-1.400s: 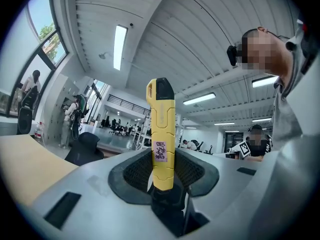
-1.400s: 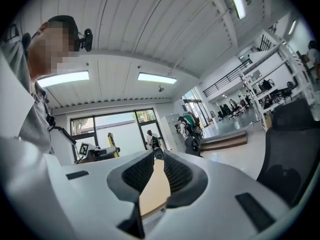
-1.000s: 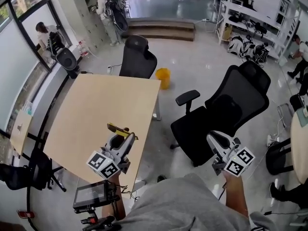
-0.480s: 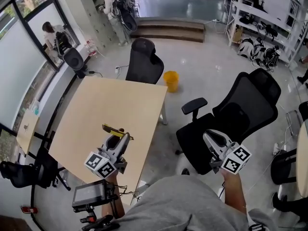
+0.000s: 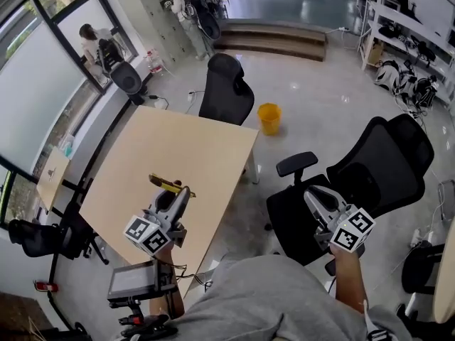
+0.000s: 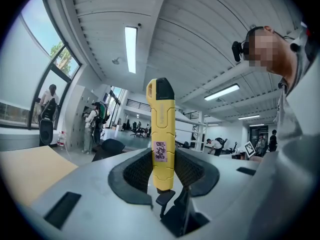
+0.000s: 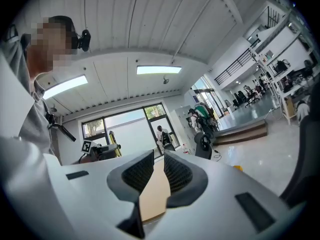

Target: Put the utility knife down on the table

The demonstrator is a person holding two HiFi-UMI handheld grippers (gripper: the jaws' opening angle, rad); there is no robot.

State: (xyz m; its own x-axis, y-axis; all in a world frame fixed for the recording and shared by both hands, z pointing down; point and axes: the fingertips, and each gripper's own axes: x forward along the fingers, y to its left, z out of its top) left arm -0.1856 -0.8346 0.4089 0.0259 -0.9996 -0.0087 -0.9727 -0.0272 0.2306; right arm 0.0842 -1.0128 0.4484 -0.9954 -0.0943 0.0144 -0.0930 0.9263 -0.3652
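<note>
The yellow utility knife (image 5: 169,184) lies crosswise in my left gripper (image 5: 178,194), held in the air above the near part of the light wooden table (image 5: 178,141). In the left gripper view the knife (image 6: 161,134) stands upright between the two black pads, and my left gripper (image 6: 161,176) is shut on its lower end. My right gripper (image 5: 311,192) hovers off to the right of the table, above a black office chair (image 5: 370,169). Seen in its own view, the right gripper (image 7: 158,156) holds nothing, its jaws nearly together.
A second black chair (image 5: 226,91) stands at the table's far side, with a yellow bucket (image 5: 269,117) on the floor beside it. A small screen on a stand (image 5: 135,283) sits at the table's near corner. Another dark chair (image 5: 43,236) is at the left. People stand far back by the lockers.
The head view has swung, so the table and chairs sit further right and lower in the picture. Both grippers keep their poses; the left one still grips the knife above the table.
</note>
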